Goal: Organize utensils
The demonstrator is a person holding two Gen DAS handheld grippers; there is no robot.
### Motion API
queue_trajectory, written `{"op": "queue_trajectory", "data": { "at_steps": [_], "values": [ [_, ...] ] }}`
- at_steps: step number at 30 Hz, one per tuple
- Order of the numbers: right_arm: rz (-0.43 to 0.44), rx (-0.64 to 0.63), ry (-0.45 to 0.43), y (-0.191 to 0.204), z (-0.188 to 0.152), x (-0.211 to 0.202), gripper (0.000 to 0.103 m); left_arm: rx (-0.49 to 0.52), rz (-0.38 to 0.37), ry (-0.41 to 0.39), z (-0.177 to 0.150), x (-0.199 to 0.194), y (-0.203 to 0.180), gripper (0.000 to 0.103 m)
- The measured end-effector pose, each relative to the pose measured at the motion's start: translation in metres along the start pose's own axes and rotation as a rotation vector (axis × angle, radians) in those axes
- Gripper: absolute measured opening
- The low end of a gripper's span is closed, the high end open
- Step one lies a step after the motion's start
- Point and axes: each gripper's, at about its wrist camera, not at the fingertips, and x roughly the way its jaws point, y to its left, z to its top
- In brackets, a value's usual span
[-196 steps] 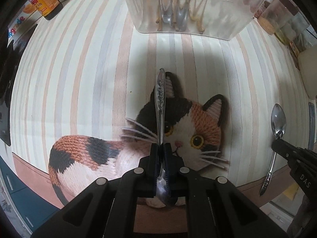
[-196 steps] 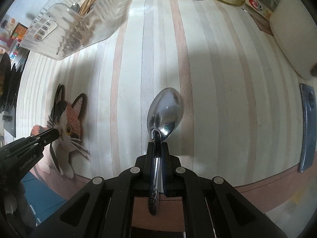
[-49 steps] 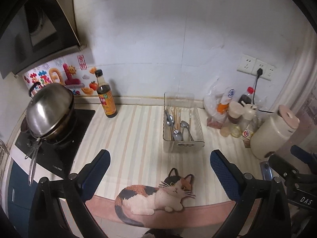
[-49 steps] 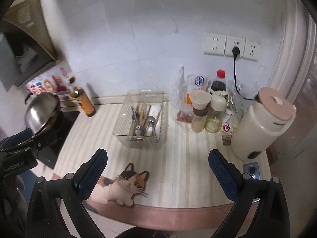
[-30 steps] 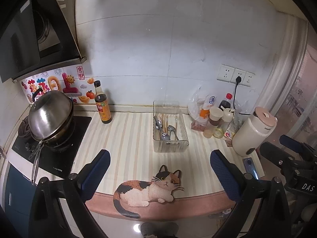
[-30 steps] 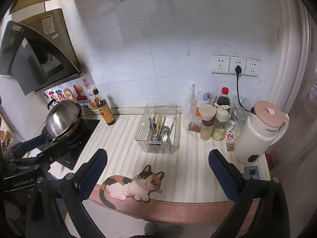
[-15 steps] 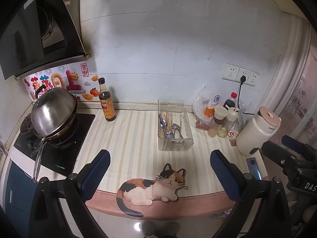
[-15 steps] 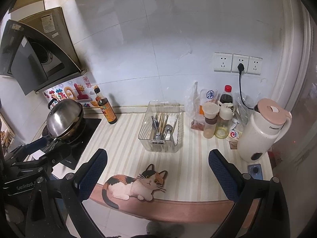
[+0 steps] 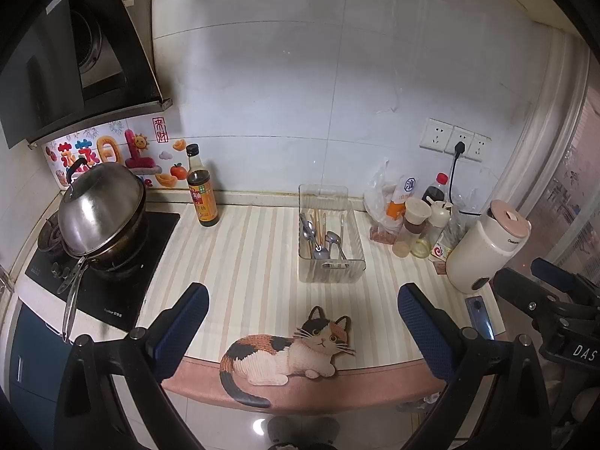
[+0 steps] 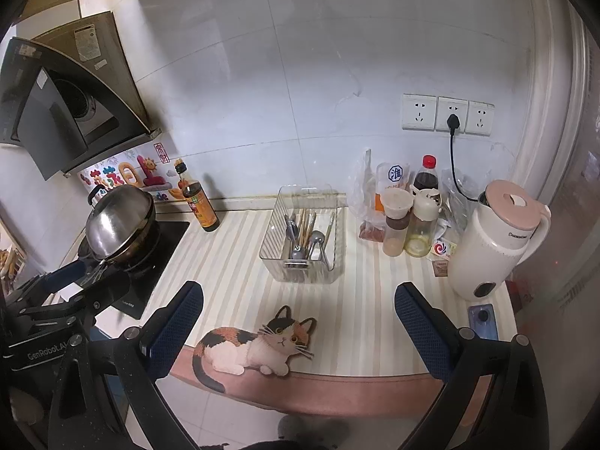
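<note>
Utensils (image 9: 320, 238) all sit in the clear bin (image 9: 330, 238) straight ahead of the released, empty left gripper (image 9: 300, 318), and from the right gripper (image 10: 298, 317), also spread wide holding nothing, they're (image 10: 305, 240) slightly ahead too, so looks basically done, nothing loose on the counter (image 10: 240, 262).

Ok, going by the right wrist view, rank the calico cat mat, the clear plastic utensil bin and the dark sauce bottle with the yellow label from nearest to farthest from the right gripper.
1. Calico cat mat: counter's front edge, just ahead of the right gripper.
2. Clear plastic utensil bin: mid-counter, straight ahead.
3. Dark sauce bottle with the yellow label: far left, by the back wall.
</note>
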Motion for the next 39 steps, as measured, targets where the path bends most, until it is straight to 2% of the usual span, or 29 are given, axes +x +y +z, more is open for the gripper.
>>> {"op": "queue_trajectory", "data": {
  "at_steps": [16,39],
  "values": [
    [-0.006,0.004,0.005,0.0029,-0.007,-0.001,0.103,-0.009,0.016,0.004,-0.0025,0.0005,-0.0032,0.103],
    [-0.012,0.011,0.006,0.0055,-0.0045,-0.001,0.103,0.0,0.002,0.008,0.0031,0.0005,0.001,0.103]
  ]
}}
